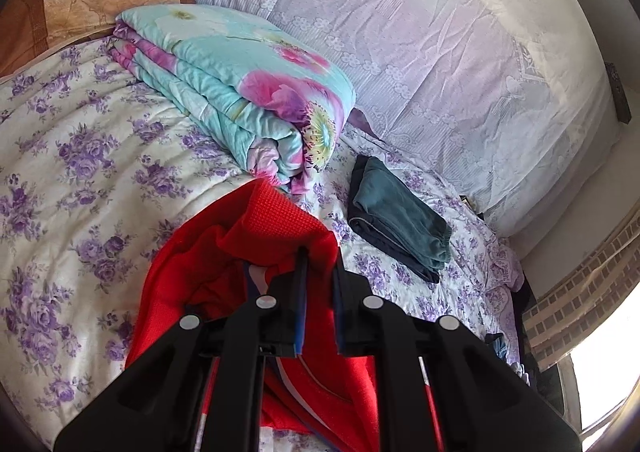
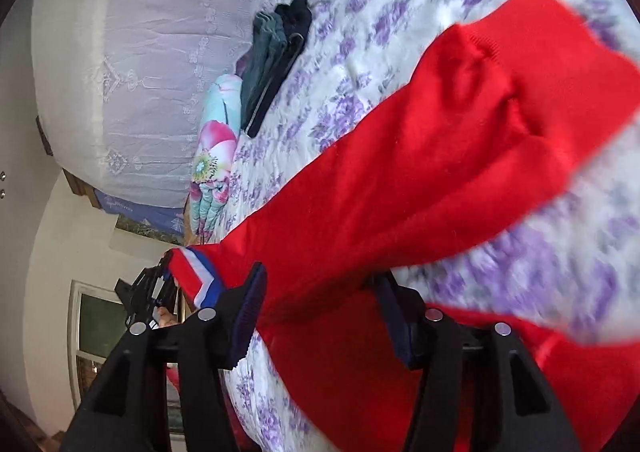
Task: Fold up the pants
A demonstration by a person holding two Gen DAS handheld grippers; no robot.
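Pinching a bunched fold of the red pants (image 1: 256,252), the left gripper (image 1: 320,264) has its jaws drawn narrow on the cloth above the floral bedsheet (image 1: 80,156). The right gripper (image 2: 320,284) stands wider, with red fabric running between its fingers; whether they press it I cannot tell. A striped trim (image 2: 200,272) marks the pants' near edge. Folded dark clothes (image 1: 400,220) and a rolled quilt (image 1: 240,92) lie along the curtain (image 1: 440,32) side, well apart from the open sheet on the left
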